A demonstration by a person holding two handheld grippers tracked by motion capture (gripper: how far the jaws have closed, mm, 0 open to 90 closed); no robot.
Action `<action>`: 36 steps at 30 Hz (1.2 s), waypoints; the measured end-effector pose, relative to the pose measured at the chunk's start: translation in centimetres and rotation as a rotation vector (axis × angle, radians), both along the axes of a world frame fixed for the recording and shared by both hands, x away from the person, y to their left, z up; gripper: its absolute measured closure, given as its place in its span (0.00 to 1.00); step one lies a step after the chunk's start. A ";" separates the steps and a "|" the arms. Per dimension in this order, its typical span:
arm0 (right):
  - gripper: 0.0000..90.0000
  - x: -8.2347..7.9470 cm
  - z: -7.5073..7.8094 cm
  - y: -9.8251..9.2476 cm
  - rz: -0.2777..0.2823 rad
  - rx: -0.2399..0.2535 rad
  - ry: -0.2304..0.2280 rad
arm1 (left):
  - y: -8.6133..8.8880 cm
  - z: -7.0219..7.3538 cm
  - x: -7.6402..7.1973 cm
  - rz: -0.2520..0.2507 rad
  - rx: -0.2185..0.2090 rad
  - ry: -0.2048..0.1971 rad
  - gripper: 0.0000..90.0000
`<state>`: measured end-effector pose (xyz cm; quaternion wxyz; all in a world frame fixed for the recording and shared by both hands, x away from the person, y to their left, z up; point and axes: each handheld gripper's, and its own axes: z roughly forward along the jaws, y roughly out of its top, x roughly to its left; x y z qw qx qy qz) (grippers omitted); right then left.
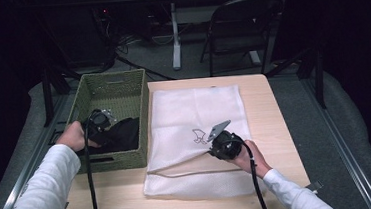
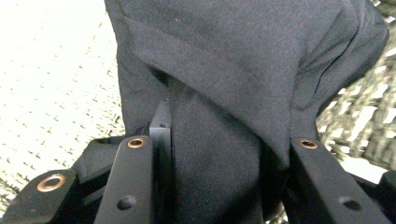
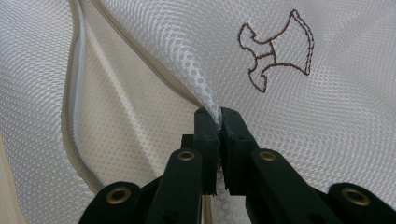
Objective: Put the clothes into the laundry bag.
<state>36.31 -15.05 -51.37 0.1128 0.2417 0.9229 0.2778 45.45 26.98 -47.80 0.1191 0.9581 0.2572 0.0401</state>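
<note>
Basket [image 1: 112,87] holds black cloth [image 1: 125,134]; mesh bag [image 1: 194,109] gapes.

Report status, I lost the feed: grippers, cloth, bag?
Left gripper in basket, shut on black cloth. Right gripper pinching mesh bag edge, lifting it open. Nothing blocking.

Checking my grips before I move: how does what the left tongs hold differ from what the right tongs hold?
The left tongs close on a black garment, dark and opaque; the right tongs pinch a white mesh laundry bag, open-weave with an embroidered mark. The garment sits bunched in the green woven basket; the bag lies spread flat on the table, its zipper edge lifted. Both are soft fabric, each gripped.
</note>
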 end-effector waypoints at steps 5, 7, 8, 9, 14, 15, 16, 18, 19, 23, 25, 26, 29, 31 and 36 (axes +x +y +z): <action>0.96 0.0 0.0 0.0 0.001 0.000 0.000 | 0.6 1.3 -0.4 0.013 -0.030 -0.020 0.67; 0.96 0.0 0.0 0.0 0.000 0.001 -0.001 | 0.8 1.8 -0.5 0.017 -0.042 -0.020 0.67; 0.96 0.0 0.0 0.0 -0.001 0.000 0.000 | 0.8 2.0 -0.6 0.022 -0.041 -0.028 0.67; 0.96 0.1 -0.1 0.0 0.001 -0.001 0.000 | 0.8 2.3 -0.7 0.016 -0.037 -0.028 0.67; 0.96 0.0 -0.1 0.0 0.000 -0.001 0.001 | 0.7 3.2 -1.1 0.019 -0.039 -0.044 0.68; 0.96 0.0 -0.1 0.0 0.000 -0.003 0.001 | 0.7 3.3 -1.2 0.022 -0.040 -0.048 0.68; 0.96 0.0 -0.1 0.0 -0.001 -0.001 -0.001 | 0.7 3.5 -1.2 0.025 -0.040 -0.048 0.68; 0.96 0.0 0.0 0.0 0.000 0.000 -0.003 | 0.8 4.0 -1.4 0.032 -0.039 -0.060 0.68; 0.96 0.0 0.0 0.0 -0.001 0.000 -0.002 | 0.8 4.3 -1.5 0.029 -0.042 -0.061 0.68; 0.96 0.1 -0.1 0.0 0.000 -0.001 0.000 | 0.9 5.6 -1.7 0.043 -0.044 -0.071 0.68; 0.96 0.0 -0.1 0.0 0.000 -0.002 0.002 | 0.9 6.3 -1.9 0.044 -0.031 -0.080 0.68; 0.96 0.0 -0.2 0.0 -0.005 -0.001 0.005 | 0.9 6.6 -1.9 0.047 -0.031 -0.081 0.68; 0.96 0.1 -0.1 0.0 0.003 -0.003 -0.002 | 0.9 7.8 -2.1 0.044 -0.033 -0.096 0.69; 0.96 0.0 -0.1 0.0 -0.001 -0.003 0.004 | 0.9 8.5 -2.2 0.051 -0.034 -0.109 0.69; 0.96 0.0 -0.1 0.0 0.001 -0.005 0.002 | 1.0 10.1 -2.4 0.061 -0.036 -0.134 0.69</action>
